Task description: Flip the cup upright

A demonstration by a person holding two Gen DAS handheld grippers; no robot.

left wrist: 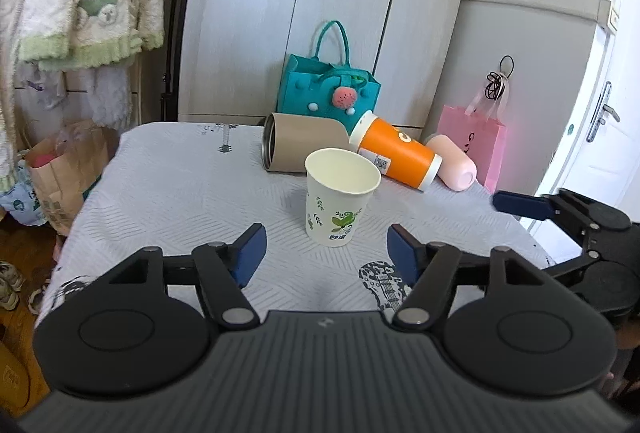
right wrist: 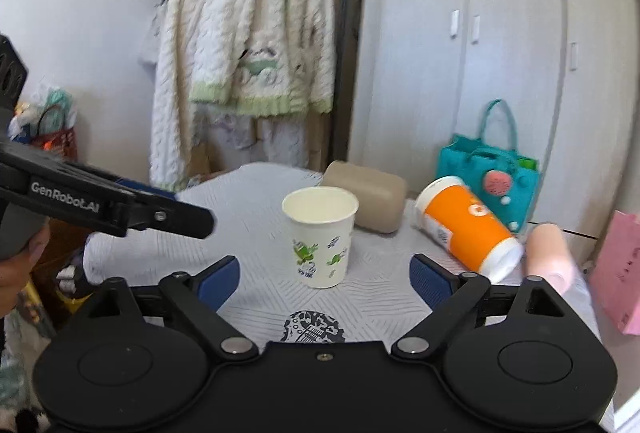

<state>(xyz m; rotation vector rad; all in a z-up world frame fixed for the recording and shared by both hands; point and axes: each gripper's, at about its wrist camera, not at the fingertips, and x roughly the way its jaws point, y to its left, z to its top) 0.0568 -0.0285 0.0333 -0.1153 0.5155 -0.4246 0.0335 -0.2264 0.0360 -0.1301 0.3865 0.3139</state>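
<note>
A white paper cup (left wrist: 340, 197) with green prints stands upright, mouth up, on the grey-white tablecloth (left wrist: 180, 185); it also shows in the right wrist view (right wrist: 320, 237). My left gripper (left wrist: 326, 253) is open and empty, just in front of the cup. My right gripper (right wrist: 324, 279) is open and empty, also just before the cup. One of its blue pads shows at the right of the left wrist view (left wrist: 520, 204). The left gripper's body crosses the right wrist view (right wrist: 120, 209).
Behind the cup lie a beige tumbler (left wrist: 300, 147), an orange cup (left wrist: 396, 153) and a pink cup (left wrist: 456, 163), all on their sides. A teal bag (left wrist: 328, 89) and a pink bag (left wrist: 476, 141) stand behind. Cupboard doors and hanging clothes are at the back.
</note>
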